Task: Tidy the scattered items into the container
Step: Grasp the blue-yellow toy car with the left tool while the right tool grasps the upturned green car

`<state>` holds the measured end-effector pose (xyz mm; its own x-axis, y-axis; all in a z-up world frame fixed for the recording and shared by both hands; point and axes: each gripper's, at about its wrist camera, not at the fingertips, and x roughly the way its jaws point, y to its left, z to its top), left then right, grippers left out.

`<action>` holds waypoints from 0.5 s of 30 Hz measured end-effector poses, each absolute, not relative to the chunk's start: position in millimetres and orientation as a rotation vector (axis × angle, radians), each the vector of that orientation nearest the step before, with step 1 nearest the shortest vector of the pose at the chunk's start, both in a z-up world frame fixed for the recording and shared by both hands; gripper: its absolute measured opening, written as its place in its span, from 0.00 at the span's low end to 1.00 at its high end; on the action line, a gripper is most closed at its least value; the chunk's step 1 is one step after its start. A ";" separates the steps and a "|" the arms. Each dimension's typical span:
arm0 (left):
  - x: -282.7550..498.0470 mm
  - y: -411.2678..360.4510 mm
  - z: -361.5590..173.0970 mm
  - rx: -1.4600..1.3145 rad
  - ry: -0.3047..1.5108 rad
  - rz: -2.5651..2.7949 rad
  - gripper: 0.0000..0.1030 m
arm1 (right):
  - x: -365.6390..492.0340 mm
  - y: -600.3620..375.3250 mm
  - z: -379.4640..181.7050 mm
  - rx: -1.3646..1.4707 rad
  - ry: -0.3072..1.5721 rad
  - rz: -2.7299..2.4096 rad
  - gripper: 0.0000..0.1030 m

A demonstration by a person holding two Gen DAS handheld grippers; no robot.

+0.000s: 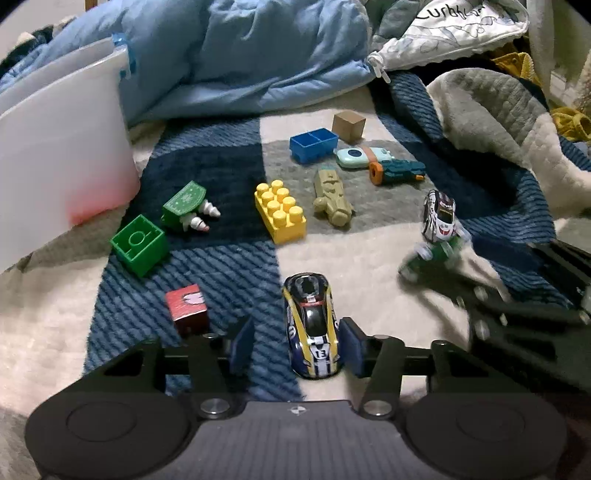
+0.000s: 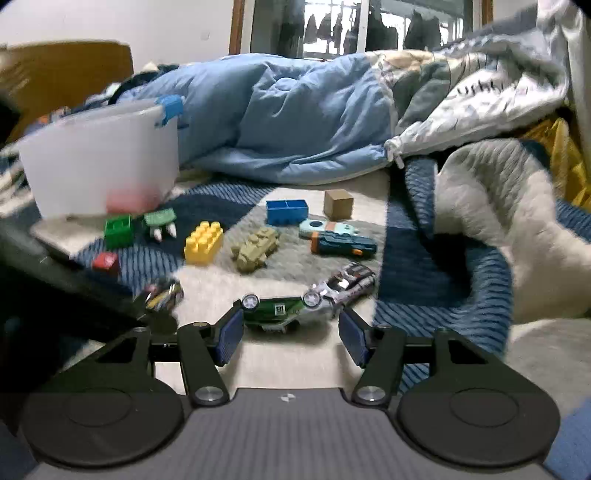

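Left wrist view had the left gripper point(image 1: 295, 347) parted around the blue racing car point(image 1: 313, 328), right pad touching, so centring before squeezing looked wise.

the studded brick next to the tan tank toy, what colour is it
Yellow plastic studded brick; clearest in the left wrist view.

The left wrist view looks steeply down along its own fingers at the bed, close above the checked blanket point(image 1: 229, 266), with a blue and yellow toy car point(image 1: 312, 328) right at its lower middle. The right wrist view sits lower and flatter, facing across the bed toward a window point(image 2: 332, 29). Both share the scattered toys: the yellow brick point(image 1: 280, 212) point(image 2: 204, 242), the white container point(image 1: 62, 147) point(image 2: 99, 158) at left, and the blue duvet point(image 1: 240, 55) point(image 2: 288, 118) behind.
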<state>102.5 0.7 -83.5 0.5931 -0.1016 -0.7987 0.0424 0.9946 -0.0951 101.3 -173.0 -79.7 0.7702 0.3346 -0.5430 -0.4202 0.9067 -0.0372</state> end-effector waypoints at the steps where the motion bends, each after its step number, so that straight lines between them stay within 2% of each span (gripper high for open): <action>1: 102.2 2.9 -83.3 -0.072 0.937 -0.091 0.52 | 105.8 -173.0 -80.2 -0.147 0.568 0.414 0.59; 8: 93.1 12.7 -83.5 -0.079 0.927 -0.108 0.52 | 91.9 -169.9 -75.5 -0.109 0.575 0.578 0.59; 15: 87.8 19.6 -84.0 -0.059 0.919 -0.096 0.52 | 64.7 -148.7 -66.4 -0.287 0.543 0.501 0.60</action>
